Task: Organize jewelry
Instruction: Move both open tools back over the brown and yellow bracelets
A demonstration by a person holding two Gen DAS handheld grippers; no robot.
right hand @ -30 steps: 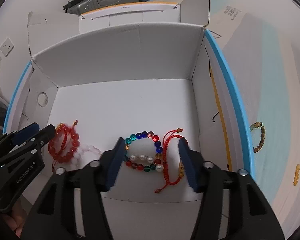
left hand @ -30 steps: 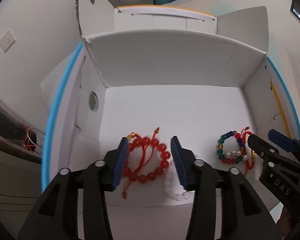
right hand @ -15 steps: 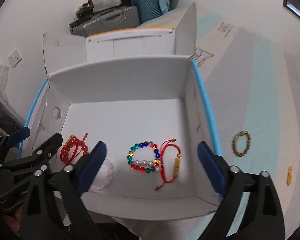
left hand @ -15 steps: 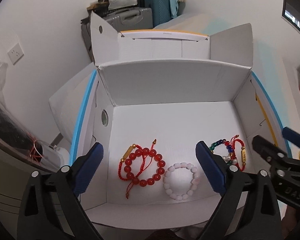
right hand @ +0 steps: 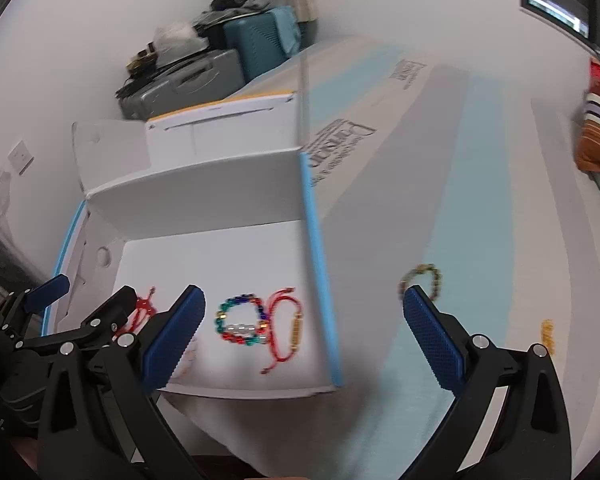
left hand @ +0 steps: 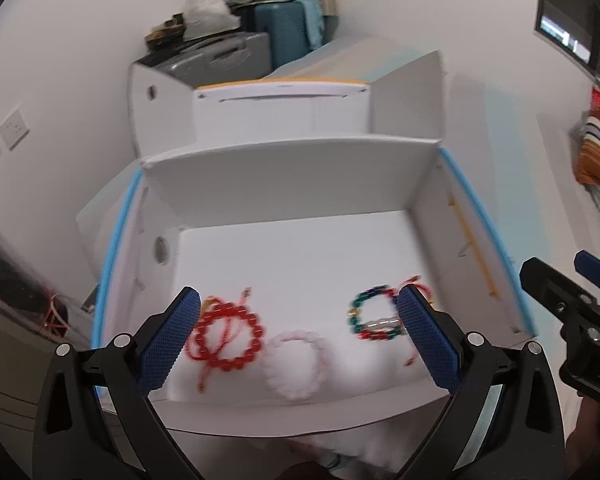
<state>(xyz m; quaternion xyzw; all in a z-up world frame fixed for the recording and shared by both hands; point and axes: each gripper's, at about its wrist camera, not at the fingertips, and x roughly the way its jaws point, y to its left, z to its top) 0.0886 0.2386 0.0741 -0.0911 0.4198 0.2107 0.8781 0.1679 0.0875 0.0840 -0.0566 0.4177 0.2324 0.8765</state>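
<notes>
An open white box [left hand: 292, 256] holds a red bead bracelet [left hand: 226, 338], a pale pink bead bracelet [left hand: 296, 364], a multicoloured bead bracelet [left hand: 374, 314] and a red cord bracelet [right hand: 288, 326]. My left gripper [left hand: 300, 340] is open and empty above the box's near edge. My right gripper [right hand: 304, 340] is open and empty, over the box's right wall [right hand: 320, 280]. A brown bead bracelet [right hand: 422, 282] and a small gold piece [right hand: 548, 336] lie outside the box on the right.
The box has raised flaps and blue edges [left hand: 112, 264]. A second white box [left hand: 280, 112] stands behind it. Suitcases [right hand: 204, 72] are stacked by the wall. Striped fabric [right hand: 598, 128] is at the far right.
Both grippers opened wide and pulled back up out of the box. The right gripper has swung to the right, over the box wall. The bracelets stay on the box floor.
</notes>
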